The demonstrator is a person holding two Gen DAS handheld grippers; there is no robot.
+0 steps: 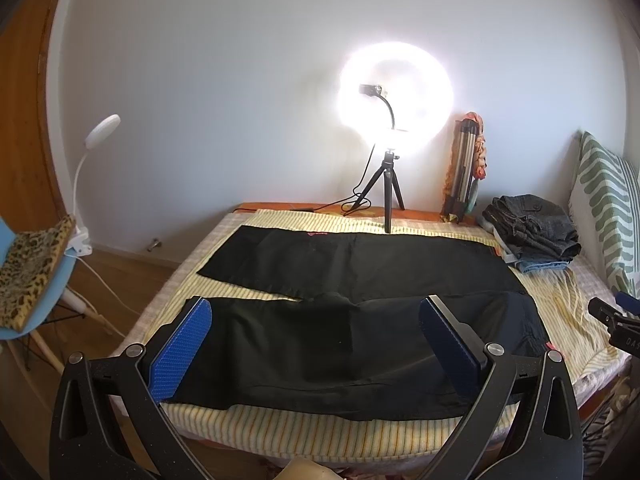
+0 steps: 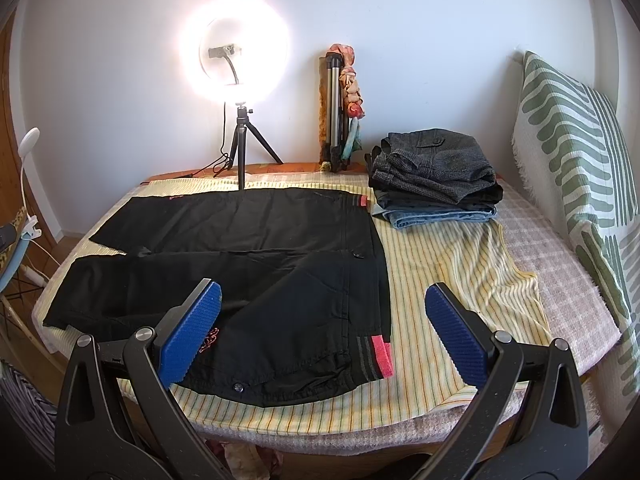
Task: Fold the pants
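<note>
Black pants lie flat on a striped cloth on the table, legs to the left, waistband with a pink tag to the right; they also show in the right wrist view. My left gripper is open and empty, hovering over the near leg. My right gripper is open and empty, hovering over the near waistband corner with its pink tag. The right gripper's tip shows at the edge of the left wrist view.
A lit ring light on a tripod stands at the back of the table. A stack of folded clothes sits at the back right. A folded tripod leans on the wall. A patterned cushion stands right. A chair stands left.
</note>
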